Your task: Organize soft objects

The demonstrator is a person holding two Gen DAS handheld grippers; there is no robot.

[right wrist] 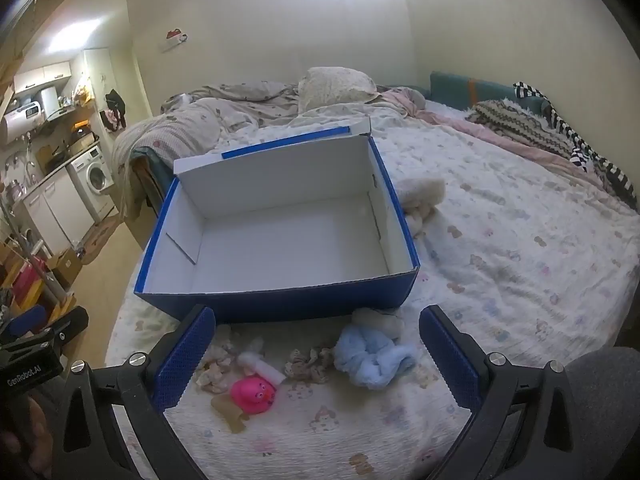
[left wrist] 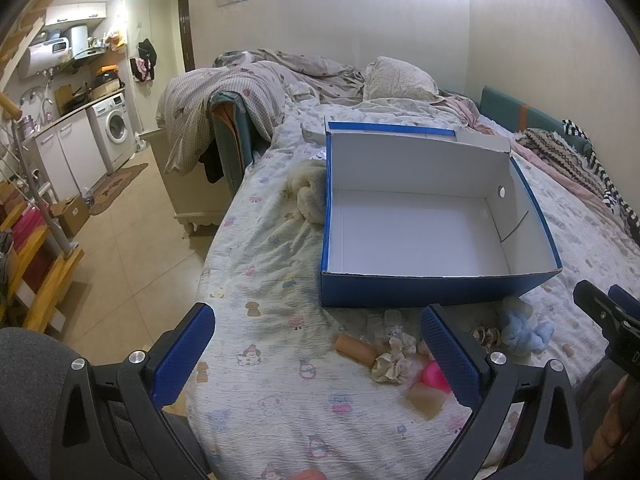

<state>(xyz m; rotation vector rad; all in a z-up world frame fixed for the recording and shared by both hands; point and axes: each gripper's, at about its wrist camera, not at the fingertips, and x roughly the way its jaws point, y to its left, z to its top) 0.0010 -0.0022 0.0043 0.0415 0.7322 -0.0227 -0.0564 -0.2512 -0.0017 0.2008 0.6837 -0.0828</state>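
Observation:
An empty blue cardboard box (left wrist: 436, 292) (right wrist: 280, 304) with a white inside stands open on the bed. In front of it lie small soft things: a light blue fluffy scrunchie (right wrist: 370, 358) (left wrist: 524, 332), a pink rubber toy (right wrist: 253, 394) (left wrist: 434, 376), beige scrunchies (right wrist: 310, 364) (left wrist: 390, 362), a tan roll (left wrist: 356, 350) and a white roll (right wrist: 262, 366). A cream plush (left wrist: 308, 192) (right wrist: 422, 196) rests beside the box. My left gripper (left wrist: 318, 352) and right gripper (right wrist: 316, 354) hover open above the pile, holding nothing.
The bed's patterned sheet (right wrist: 500, 260) spreads to the right, with a pillow (right wrist: 336, 86) and bunched blankets (left wrist: 224, 96) behind. Left of the bed lie the tiled floor (left wrist: 120, 248), a washing machine (left wrist: 114, 128) and wooden stairs (left wrist: 36, 264).

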